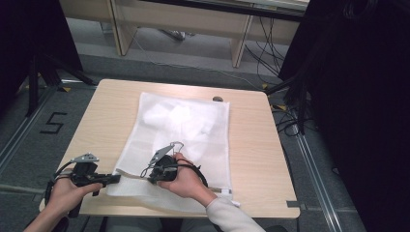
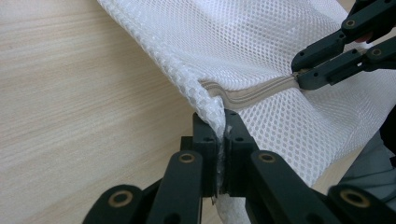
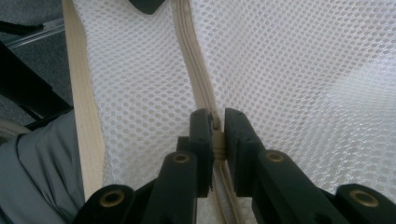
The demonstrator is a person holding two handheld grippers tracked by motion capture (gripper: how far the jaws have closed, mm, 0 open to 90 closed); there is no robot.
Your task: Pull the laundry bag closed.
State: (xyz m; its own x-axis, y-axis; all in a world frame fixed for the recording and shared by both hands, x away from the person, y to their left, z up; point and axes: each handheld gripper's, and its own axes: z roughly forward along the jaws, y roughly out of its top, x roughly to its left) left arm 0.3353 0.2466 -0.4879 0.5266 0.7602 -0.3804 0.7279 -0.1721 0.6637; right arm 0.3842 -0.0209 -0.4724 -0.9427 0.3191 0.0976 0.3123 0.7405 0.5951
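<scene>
Both claws (image 1: pixel 115 178) (image 1: pixel 151 178) pinch mesh bag (image 1: pixel 179 140) (long axis runs away from person).

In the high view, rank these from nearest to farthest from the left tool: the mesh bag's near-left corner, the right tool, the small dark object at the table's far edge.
1. Mesh bag near-left corner: right at the left tool, clamped in its jaws.
2. Right tool: to its right, on the bag's zipper near the front edge.
3. Small dark object: far edge of the table, beyond the bag.

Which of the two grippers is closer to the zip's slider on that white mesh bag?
Right. The right gripper is clamped on the zip at what looks like the slider, while the left gripper pinches the mesh bag corner at the zip's end.
</scene>
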